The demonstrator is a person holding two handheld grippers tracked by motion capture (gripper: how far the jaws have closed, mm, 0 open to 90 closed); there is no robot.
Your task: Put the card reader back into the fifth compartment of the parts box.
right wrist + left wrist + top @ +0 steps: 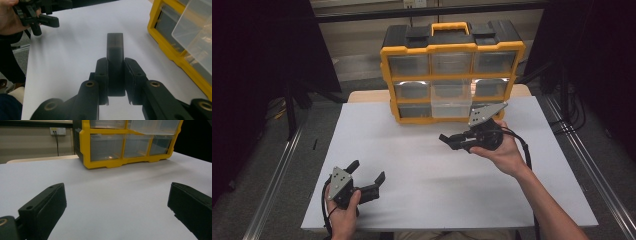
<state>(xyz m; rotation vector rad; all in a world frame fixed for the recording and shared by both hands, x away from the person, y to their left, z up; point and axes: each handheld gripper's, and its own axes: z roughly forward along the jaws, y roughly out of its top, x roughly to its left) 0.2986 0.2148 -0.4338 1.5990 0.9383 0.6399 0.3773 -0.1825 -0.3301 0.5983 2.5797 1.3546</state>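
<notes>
My right gripper (459,142) hovers over the table's middle right, in front of the organizer, shut on a small dark rectangular block (445,139). In the right gripper view the block (115,45) sticks out forward between the two jaws of that gripper (115,65). My left gripper (368,170) sits low near the front left of the white table (422,190). Its jaws stand wide apart with nothing between them (117,202).
A yellow and black organizer (452,47) with clear drawers stands at the back centre of the table. One clear middle drawer (451,100) is pulled out toward me; it appears as (195,30) beside the right gripper. Dark floor and metal rails flank the table.
</notes>
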